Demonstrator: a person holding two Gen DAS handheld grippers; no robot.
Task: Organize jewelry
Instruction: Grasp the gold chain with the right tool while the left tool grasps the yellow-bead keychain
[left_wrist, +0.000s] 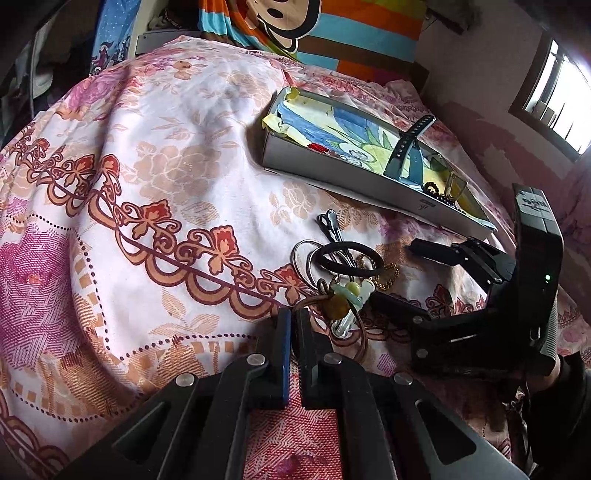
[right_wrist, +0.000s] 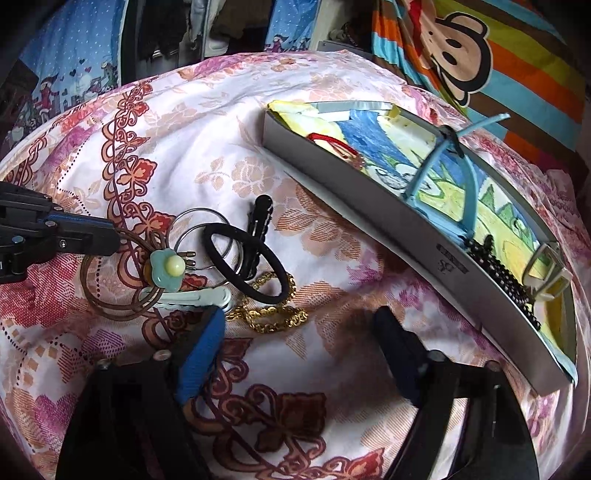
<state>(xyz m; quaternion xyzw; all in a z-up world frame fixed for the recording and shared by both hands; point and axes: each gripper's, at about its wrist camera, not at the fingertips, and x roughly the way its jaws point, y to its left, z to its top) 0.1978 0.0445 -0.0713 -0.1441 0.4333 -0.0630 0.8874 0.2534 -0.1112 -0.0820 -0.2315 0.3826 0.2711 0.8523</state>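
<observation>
The left gripper is clenched on the brown cord, at the pile's edge. The right gripper is released; the gold chain lies between its 2 fingers, nearer the blue one, long axis crosswise.

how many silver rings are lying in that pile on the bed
2 silver rings show, overlapping each other on the bedsheet left of the black hair tie, which crosses them. More could be hidden under the pile.

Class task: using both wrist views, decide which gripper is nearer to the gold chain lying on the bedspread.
Right. The right gripper stands open just short of the gold chain, almost touching it. The left gripper, jaws nearly shut, sits farther off beyond the brown cord loop.
</observation>
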